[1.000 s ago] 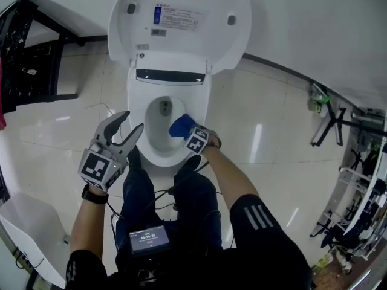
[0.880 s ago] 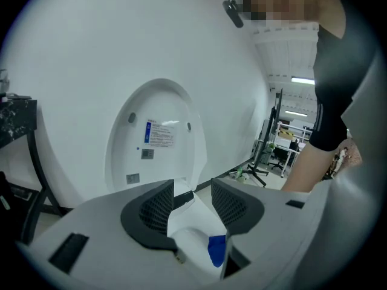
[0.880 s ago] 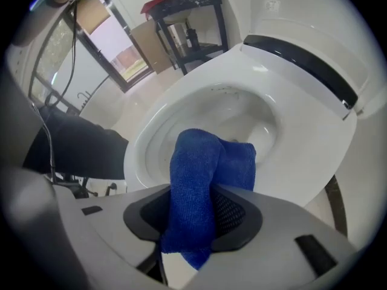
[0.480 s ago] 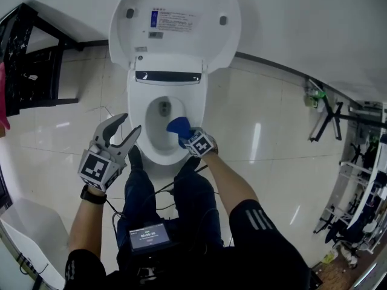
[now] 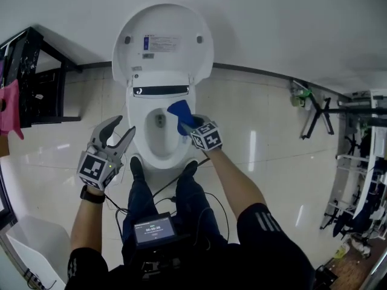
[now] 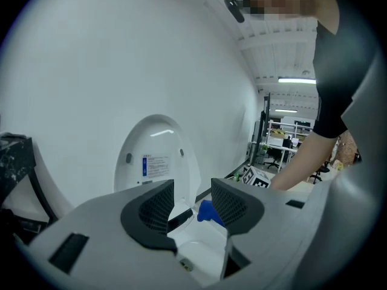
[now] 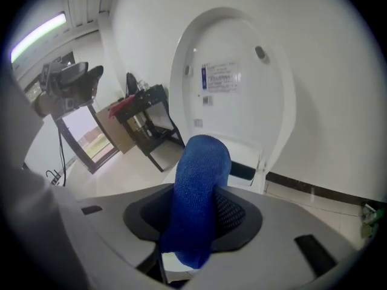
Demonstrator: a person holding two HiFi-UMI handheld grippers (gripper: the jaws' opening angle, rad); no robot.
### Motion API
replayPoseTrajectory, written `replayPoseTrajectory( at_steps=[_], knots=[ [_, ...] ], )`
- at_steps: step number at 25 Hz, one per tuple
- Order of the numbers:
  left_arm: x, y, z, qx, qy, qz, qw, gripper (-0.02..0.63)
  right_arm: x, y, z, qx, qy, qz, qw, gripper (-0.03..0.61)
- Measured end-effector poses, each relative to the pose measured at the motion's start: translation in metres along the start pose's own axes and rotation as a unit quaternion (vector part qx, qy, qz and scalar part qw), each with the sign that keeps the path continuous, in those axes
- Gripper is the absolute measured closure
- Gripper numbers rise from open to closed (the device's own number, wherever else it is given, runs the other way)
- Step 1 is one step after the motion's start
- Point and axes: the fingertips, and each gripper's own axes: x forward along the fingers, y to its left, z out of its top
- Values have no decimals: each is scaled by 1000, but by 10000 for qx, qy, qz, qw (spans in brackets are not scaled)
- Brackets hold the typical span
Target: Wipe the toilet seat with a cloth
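Observation:
A white toilet [image 5: 140, 139] stands against the wall with its lid [image 5: 162, 41] raised upright. My right gripper [image 5: 188, 124] is shut on a blue cloth [image 5: 180, 113], held over the right side of the bowl rim near the hinge. In the right gripper view the blue cloth [image 7: 198, 192] sticks up between the jaws, in front of the lid [image 7: 242, 89]. My left gripper [image 5: 116, 135] hangs open, left of the bowl and apart from it. Its jaws frame the toilet rim [image 6: 199, 246] and the cloth [image 6: 208, 212] in the left gripper view.
A black rack [image 5: 30, 83] with a pink rag [image 5: 8, 110] stands at the left wall. A white bin [image 5: 27, 246] sits at the lower left. A stand [image 5: 317, 110] and clutter line the right side. The person's feet [image 5: 136, 168] stand right at the bowl's front.
My right gripper has carried the blue cloth from the front right of the rim back toward the hinge. The left gripper stays open beside the bowl. The head view has pulled back.

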Motion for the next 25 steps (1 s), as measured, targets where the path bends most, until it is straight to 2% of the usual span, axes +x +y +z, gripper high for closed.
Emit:
replayPoseTrajectory(
  at_steps=[6, 10, 15, 20, 25],
  knots=[
    [-21, -9, 47, 97, -158, -11, 9998, 416, -77, 39, 82, -322, -772, -4, 9965, 402],
    [-39, -18, 70, 330, -205, -79, 9992, 416, -128, 71, 124, -663, -1239, 7, 9901, 402],
    [-64, -34, 94, 382, -265, -71, 9989, 416, -183, 111, 156, -897, -1638, 148, 9823, 402],
    [-79, -39, 108, 388, -312, -71, 9987, 416, -233, 135, 185, -898, -2129, 135, 9728, 402],
    [-87, -46, 114, 332, -388, -82, 9987, 416, -271, 150, 192, -715, -2465, 74, 9665, 403]
  ],
)
